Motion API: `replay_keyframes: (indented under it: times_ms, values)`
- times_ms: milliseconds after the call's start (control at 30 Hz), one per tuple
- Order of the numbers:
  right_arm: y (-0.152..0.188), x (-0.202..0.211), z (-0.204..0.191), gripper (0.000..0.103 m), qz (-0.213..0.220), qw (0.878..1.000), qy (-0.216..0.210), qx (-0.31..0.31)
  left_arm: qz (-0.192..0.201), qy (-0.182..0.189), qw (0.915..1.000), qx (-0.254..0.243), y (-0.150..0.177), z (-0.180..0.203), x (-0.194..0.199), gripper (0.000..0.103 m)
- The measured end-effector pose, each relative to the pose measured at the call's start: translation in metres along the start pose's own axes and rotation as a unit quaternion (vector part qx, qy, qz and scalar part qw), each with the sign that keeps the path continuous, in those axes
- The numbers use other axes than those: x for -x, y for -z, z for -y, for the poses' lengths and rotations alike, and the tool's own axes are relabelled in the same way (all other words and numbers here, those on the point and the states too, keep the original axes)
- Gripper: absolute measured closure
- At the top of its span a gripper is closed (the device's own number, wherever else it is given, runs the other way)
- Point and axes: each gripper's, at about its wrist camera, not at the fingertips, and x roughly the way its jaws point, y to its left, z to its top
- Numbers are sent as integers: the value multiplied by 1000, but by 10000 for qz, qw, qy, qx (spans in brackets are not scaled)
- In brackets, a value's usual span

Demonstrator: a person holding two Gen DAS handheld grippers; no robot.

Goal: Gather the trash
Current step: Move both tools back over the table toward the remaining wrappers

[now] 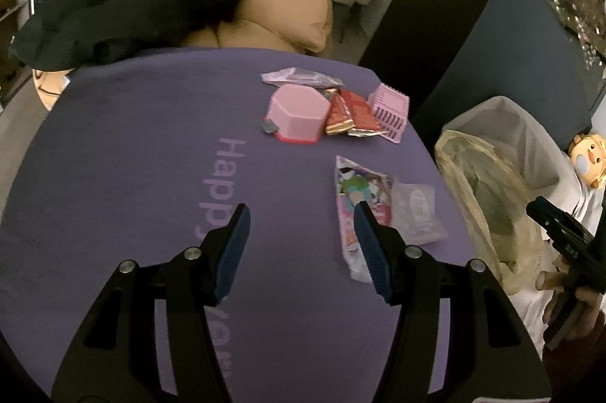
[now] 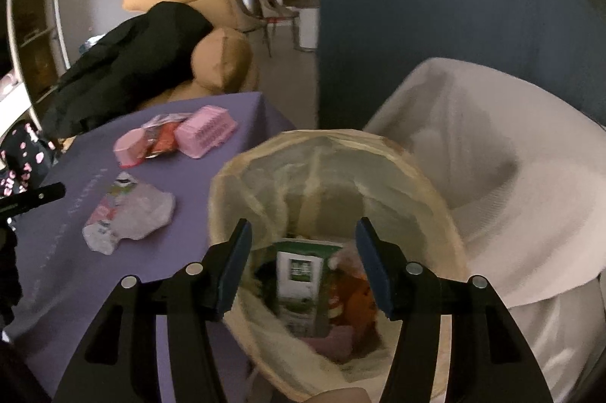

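The right tool [image 2: 303, 263] hangs with jaws wide and empty over the mouth of the bin bag [image 2: 242, 175], a green carton [image 2: 299, 274] lying among the rubbish below it; the drop looks done. Over the purple counter [image 1: 132, 156], the left tool [image 1: 301, 247] is open with nothing between its pads, its right finger overlapping the colourful wrapper [image 1: 360, 187], which lies flat with a clear plastic scrap [image 1: 414, 210] touching its far side. The next move likely calls for shifting the left tool rightward to straddle the wrapper, then closing. Farther ahead sit red wrappers [image 1: 350, 113] wedged between a pink box [image 1: 297, 113] and a pink basket [image 1: 392, 111], which may crowd that later pick.
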Motion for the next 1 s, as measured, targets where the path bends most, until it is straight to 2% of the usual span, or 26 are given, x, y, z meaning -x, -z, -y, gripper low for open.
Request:
replay_keyframes:
  times_ms: [133,300,500,667,767,867,1000]
  values:
    - [1,-7,-35,49,-64,9976,-577,378,-19,-84,10000,35,3,-12,4,49]
    - [1,-31,-73,49,-478,9935,-911,495,-30,-135,9999,69,7,-25,8,49]
    - [4,-50,-100,49,-693,9908,-1085,418,-18,-141,9998,159,11,-39,11,49]
    - [6,-66,-115,49,-857,9901,-1066,324,-91,-61,9998,142,11,-46,5,49]
    - [6,-73,-115,49,-938,9904,-991,207,-91,261,9995,-146,0,-49,-2,49]
    - [5,-78,-116,49,-949,9905,-977,190,88,676,9953,-682,-23,-50,-11,49]
    - [6,-85,-117,49,-974,9905,-938,236,311,1063,9818,-1541,-69,-42,-40,49]
